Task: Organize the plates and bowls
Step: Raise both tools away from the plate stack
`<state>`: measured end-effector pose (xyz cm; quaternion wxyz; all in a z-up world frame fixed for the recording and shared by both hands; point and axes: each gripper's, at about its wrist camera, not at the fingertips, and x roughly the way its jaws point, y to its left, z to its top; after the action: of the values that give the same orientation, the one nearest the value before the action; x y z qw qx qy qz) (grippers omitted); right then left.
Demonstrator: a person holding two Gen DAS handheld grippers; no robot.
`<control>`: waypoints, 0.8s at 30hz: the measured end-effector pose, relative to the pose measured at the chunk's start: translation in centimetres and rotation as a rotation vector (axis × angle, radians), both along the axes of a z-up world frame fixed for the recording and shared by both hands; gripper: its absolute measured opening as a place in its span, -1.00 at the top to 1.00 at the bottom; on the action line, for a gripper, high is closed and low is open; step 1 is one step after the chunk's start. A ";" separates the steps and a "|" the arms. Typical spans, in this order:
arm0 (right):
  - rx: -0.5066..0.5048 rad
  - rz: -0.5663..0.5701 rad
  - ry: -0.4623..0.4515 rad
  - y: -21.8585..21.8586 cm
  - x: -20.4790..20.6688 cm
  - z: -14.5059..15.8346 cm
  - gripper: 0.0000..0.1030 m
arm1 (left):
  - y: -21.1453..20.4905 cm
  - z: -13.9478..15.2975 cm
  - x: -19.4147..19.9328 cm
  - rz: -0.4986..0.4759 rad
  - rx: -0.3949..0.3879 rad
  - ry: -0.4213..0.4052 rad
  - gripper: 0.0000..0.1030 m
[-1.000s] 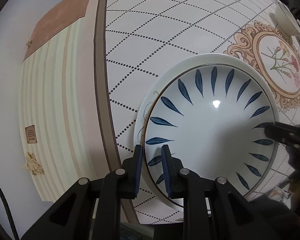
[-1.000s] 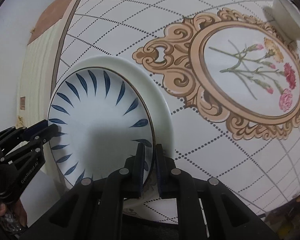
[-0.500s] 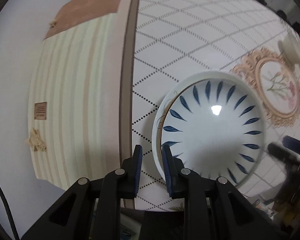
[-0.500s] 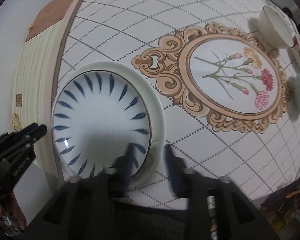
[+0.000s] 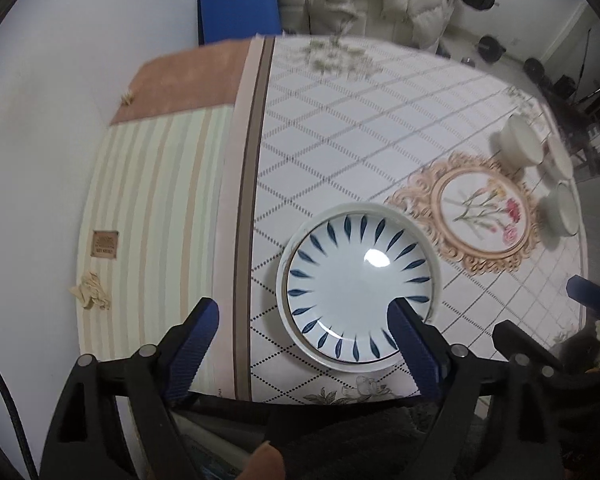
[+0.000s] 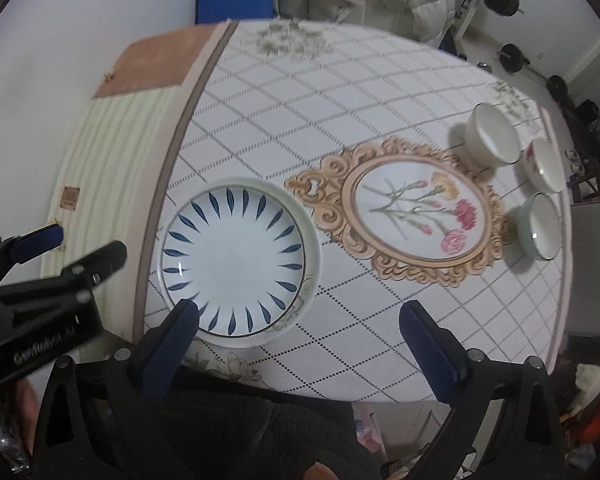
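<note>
Blue-leaf plate (image 5: pixel 358 282) below parted tongs (image 5: pixel 306 322) (untouched).

A round white ceramic plate with dark blue leaf strokes (image 6: pixel 236 260) sits nested in a plain white rimmed plate (image 6: pixel 312 236). The white tablecloth with a dotted grey diamond grid (image 6: pixel 300 120) bears a gold scrolled oval medallion of pink and yellow carnations (image 6: pixel 420 208). Its near edge carries grey flower outlines.

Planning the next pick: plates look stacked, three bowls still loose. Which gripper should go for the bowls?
Probably right. The three bowls sit past the flower medallion, on the right gripper side; the left gripper hangs near the stacked plates. Both jaws have just opened, empty.
</note>
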<state>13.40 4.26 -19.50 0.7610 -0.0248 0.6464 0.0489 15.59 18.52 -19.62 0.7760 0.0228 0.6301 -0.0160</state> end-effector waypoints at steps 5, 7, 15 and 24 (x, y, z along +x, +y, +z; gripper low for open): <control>-0.007 -0.027 -0.060 -0.6 -1.2 4.1 -0.98 | 0.2 3.1 -0.8 0.002 -0.018 -0.056 -0.83; -0.011 -0.038 -0.084 -0.8 -1.8 5.6 -0.98 | 0.2 4.3 -1.1 0.004 -0.029 -0.071 -0.84; -0.029 -0.064 -0.178 -1.5 -4.0 11.1 -1.00 | 0.1 9.1 -2.6 0.002 -0.040 -0.159 -0.93; -0.047 -0.062 -0.233 -1.7 -5.3 14.8 -1.00 | 0.3 11.0 -4.1 -0.003 -0.050 -0.179 -0.95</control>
<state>8.13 2.58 -4.69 0.8313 -0.0284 0.5550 0.0070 11.50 18.81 -8.62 0.8294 0.0058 0.5577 -0.0307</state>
